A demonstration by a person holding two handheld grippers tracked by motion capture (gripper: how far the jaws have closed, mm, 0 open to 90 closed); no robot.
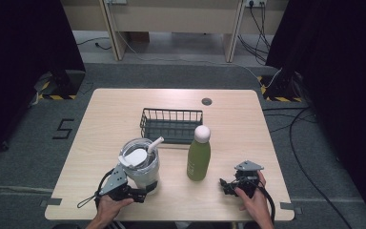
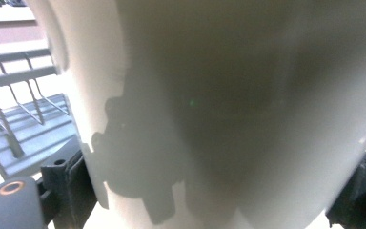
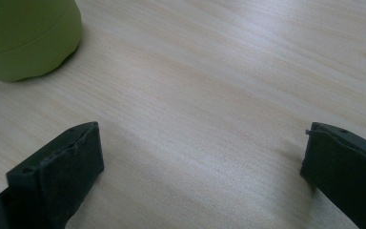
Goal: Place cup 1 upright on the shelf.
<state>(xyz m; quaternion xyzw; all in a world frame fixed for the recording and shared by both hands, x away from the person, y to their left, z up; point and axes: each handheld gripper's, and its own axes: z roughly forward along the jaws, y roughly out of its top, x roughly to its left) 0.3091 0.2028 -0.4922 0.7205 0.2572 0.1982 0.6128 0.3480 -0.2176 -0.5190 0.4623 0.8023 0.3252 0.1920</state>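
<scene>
White tumbler gripped at the near-left of the worktop.

The tumbler (image 1: 140,164), with lid and straw, stands upright on the worktop (image 1: 228,119), pinched low on its body between the jaws of the left hand-held gripper (image 1: 138,193). Just right of it stands a green bottle (image 1: 198,157), with a wire basket (image 1: 171,125) behind. The right hand-held gripper (image 1: 226,186) rests near the bottle, jaws spread and holding nothing.

A light wooden table (image 1: 109,109) carries a wire basket (image 1: 171,125) at its middle, a white tumbler (image 1: 140,164) near left, a green bottle (image 1: 198,155) just right.
</scene>
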